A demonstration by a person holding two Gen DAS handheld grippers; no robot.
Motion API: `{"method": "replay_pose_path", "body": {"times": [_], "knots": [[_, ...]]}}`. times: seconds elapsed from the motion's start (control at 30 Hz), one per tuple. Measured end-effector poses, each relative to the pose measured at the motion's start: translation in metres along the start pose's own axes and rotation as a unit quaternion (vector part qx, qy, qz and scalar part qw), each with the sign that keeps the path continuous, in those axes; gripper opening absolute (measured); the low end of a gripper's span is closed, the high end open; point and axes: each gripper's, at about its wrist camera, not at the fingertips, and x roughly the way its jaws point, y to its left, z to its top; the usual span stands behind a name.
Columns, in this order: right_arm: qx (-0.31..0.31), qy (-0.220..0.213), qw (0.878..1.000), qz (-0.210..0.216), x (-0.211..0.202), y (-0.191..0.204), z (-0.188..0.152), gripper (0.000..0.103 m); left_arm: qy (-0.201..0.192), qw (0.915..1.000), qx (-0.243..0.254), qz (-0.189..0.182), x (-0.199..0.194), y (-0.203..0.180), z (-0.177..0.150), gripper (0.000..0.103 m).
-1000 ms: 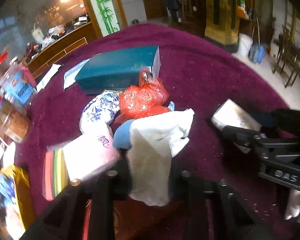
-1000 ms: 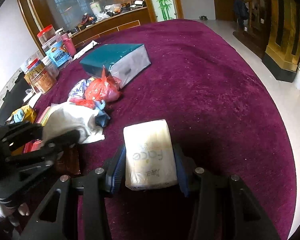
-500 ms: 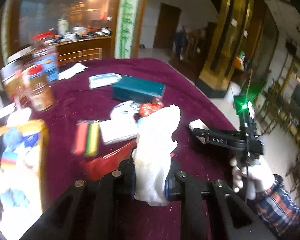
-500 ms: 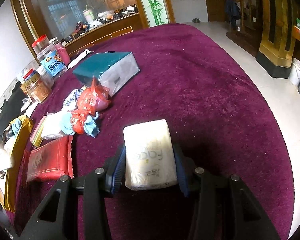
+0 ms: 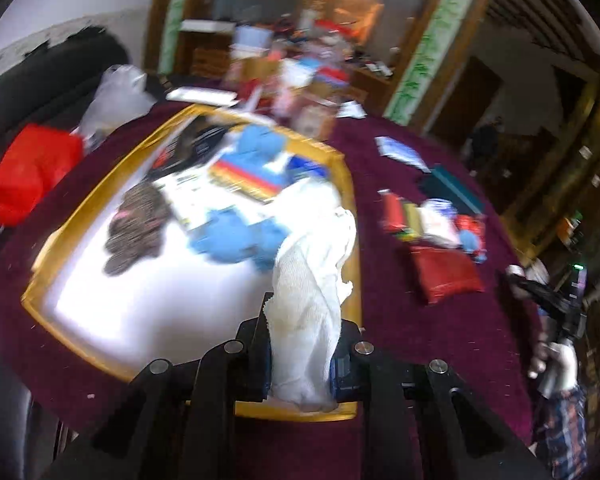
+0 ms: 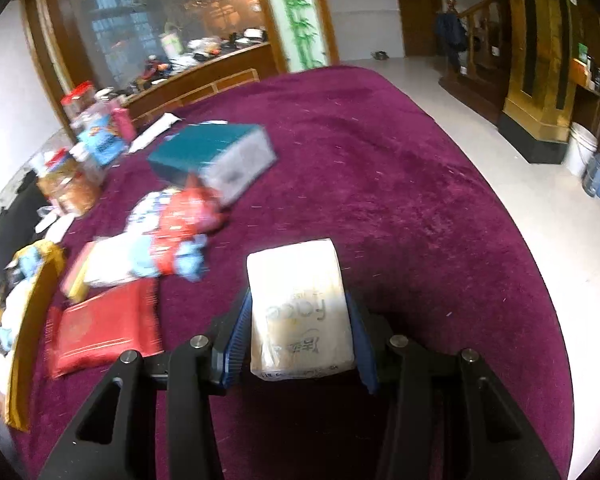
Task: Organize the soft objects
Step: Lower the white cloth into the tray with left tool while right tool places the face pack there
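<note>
My left gripper (image 5: 300, 368) is shut on a white cloth (image 5: 314, 280) and holds it above the near right corner of a gold-rimmed box (image 5: 40, 272) with a white floor. Blue cloths (image 5: 236, 240), a dark knitted piece (image 5: 136, 228) and a striped pack (image 5: 244, 178) lie inside the box. My right gripper (image 6: 300, 336) is shut on a white tissue pack (image 6: 300, 308) above the purple table cloth (image 6: 400, 200). The gold box also shows at the left edge of the right wrist view (image 6: 24, 340).
On the table lie a red packet (image 6: 104, 328), a white pack (image 6: 112, 264), a red bag (image 6: 192, 212), blue cloth bits (image 6: 188, 260) and a teal box (image 6: 212, 156). Jars (image 6: 80, 152) stand at the far left. A red bag (image 5: 32, 176) sits beside the gold box.
My left gripper has swung left with the white cloth, from above the pile of objects to above the gold box. My right gripper keeps the tissue pack and has barely moved.
</note>
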Motion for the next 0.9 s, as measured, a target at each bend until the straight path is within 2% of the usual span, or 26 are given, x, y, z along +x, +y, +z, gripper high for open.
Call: {"method": "replay_pose_path", "body": {"times": [0.2, 0.27, 0.33, 0.4, 0.47, 0.5, 0.53, 0.57, 0.67, 0.8, 0.9], "knots": [[-0.078, 0.005, 0.995, 0.061, -0.035, 0.083, -0.008, 0.045, 0.034, 0.9988, -0.027, 0.021, 0.032, 0.018, 0.002, 0.023], [-0.111, 0.013, 0.99, 0.086, -0.041, 0.122, -0.013, 0.045, 0.044, 0.9981, -0.026, 0.035, 0.044, 0.021, 0.006, 0.034], [-0.14, 0.025, 0.984, 0.109, -0.041, 0.159, -0.019, 0.045, 0.044, 0.9975, -0.03, 0.047, 0.048, 0.026, 0.008, 0.054], [-0.166, 0.039, 0.976, 0.135, -0.041, 0.196, -0.029, 0.045, 0.035, 0.9974, -0.045, 0.043, 0.043, 0.034, 0.008, 0.06], [-0.193, 0.055, 0.967, 0.16, -0.042, 0.234, -0.041, 0.045, 0.024, 0.998, -0.057, 0.015, 0.029, 0.04, 0.003, 0.061], [-0.203, 0.06, 0.963, 0.169, -0.042, 0.248, -0.046, 0.045, 0.017, 0.9982, -0.057, 0.008, 0.021, 0.041, 0.001, 0.064], [-0.213, 0.067, 0.958, 0.179, -0.042, 0.265, -0.05, 0.045, 0.009, 0.9982, -0.06, 0.003, 0.011, 0.044, -0.002, 0.072], [-0.224, 0.075, 0.953, 0.191, -0.042, 0.283, -0.054, 0.045, -0.004, 0.9979, -0.064, -0.003, -0.001, 0.048, -0.005, 0.075], [-0.246, 0.103, 0.937, 0.227, -0.039, 0.33, -0.064, 0.045, -0.039, 0.9962, -0.078, 0.001, -0.029, 0.063, -0.009, 0.075], [-0.276, 0.142, 0.912, 0.268, -0.035, 0.391, -0.084, 0.045, -0.079, 0.989, -0.125, 0.001, -0.061, 0.099, -0.015, 0.076], [-0.314, 0.155, 0.897, 0.268, -0.028, 0.436, -0.104, 0.045, -0.104, 0.9817, -0.159, 0.004, -0.078, 0.125, -0.02, 0.079]]}}
